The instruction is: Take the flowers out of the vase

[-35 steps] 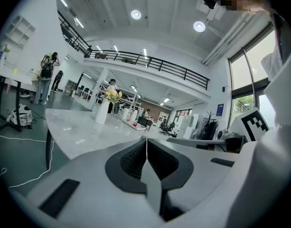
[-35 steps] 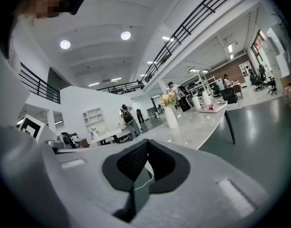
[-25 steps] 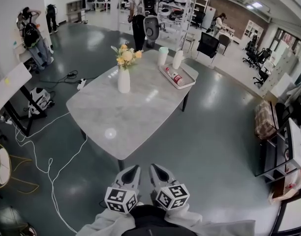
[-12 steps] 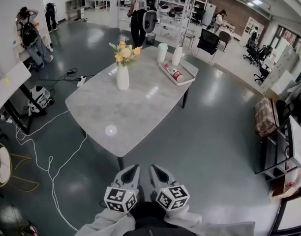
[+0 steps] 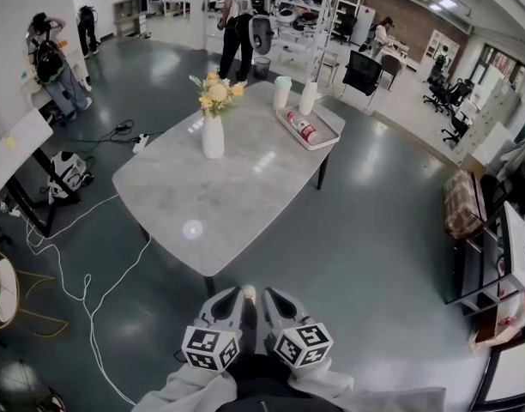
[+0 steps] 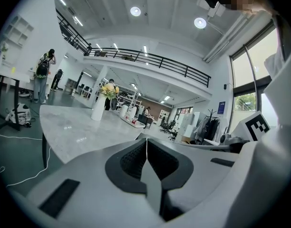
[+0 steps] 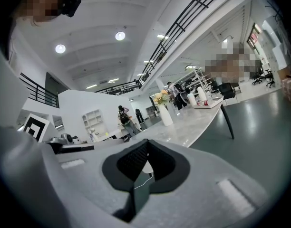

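Standing upright in a white vase (image 5: 213, 136), the yellow flowers (image 5: 216, 92) rest with their stems inside its neck, on the far left part of the grey marble-look table (image 5: 232, 200). To their right, at the table's far right corner, a white tray (image 5: 328, 141) holds a red-labelled bottle (image 5: 304, 130) lying on its side, and two tall pale containers (image 5: 282, 93) stand by the tray's far end. Off the table's near edge, close to the person's body and well apart from the vase, the left gripper (image 5: 232, 302) and the right gripper (image 5: 275, 303) sit side by side, each with jaws pressed together on nothing. White cable (image 5: 82, 260) trails over the floor at left. A person (image 5: 237, 24) stands beyond the table's far end.
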The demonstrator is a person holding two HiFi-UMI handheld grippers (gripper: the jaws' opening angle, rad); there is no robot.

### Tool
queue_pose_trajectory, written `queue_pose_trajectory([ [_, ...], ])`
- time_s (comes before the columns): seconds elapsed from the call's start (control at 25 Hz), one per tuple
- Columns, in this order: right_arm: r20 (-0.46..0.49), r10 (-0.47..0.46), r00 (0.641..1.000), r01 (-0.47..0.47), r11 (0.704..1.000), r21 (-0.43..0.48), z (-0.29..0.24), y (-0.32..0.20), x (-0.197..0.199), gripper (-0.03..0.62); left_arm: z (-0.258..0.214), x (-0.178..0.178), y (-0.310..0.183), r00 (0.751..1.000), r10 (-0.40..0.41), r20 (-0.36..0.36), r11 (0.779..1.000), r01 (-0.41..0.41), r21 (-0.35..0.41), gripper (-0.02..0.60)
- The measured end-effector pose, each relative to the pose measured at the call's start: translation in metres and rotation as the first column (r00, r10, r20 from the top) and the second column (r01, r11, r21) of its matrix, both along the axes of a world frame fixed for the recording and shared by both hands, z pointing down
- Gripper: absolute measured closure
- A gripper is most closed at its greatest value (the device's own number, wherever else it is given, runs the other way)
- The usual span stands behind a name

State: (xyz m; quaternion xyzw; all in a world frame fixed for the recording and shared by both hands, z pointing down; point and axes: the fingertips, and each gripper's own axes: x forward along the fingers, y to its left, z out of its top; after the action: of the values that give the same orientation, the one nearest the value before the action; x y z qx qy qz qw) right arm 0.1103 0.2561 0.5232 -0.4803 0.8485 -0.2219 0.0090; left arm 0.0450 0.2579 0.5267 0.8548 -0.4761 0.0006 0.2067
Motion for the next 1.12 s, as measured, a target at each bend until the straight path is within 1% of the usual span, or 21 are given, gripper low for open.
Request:
queue_pose_trajectory([
  [0.2,-0.001,0.007,1.0,-0.007,1.0,-0.006,0.005,-0.022,0.007,0.594,0.003,0.006,-0.022,1.0,0.01,0.0,1.0,-0.01,0.006,0.577],
  [0.32,-0.002,0.003,1.0,-0.003,1.0,-0.014,0.008,-0.04,0.004,0.594,0.004,0.004,-0.039,1.0,0.007,0.002,1.0,-0.007,0.004,0.577],
  [0.76,-0.022,-0.031,0.999,0.031,0.999,-0.029,0.004,-0.123,-0.005,0.594,-0.002,-0.005,-0.132,1.0,-0.013,-0.012,1.0,0.013,-0.007,0.577],
  [1.12,-0.035,-0.067,0.997,0.066,0.998,-0.023,-0.01,-0.202,-0.007,0.594,-0.02,-0.005,-0.215,1.0,-0.027,-0.016,0.999,0.027,0.017,0.577],
])
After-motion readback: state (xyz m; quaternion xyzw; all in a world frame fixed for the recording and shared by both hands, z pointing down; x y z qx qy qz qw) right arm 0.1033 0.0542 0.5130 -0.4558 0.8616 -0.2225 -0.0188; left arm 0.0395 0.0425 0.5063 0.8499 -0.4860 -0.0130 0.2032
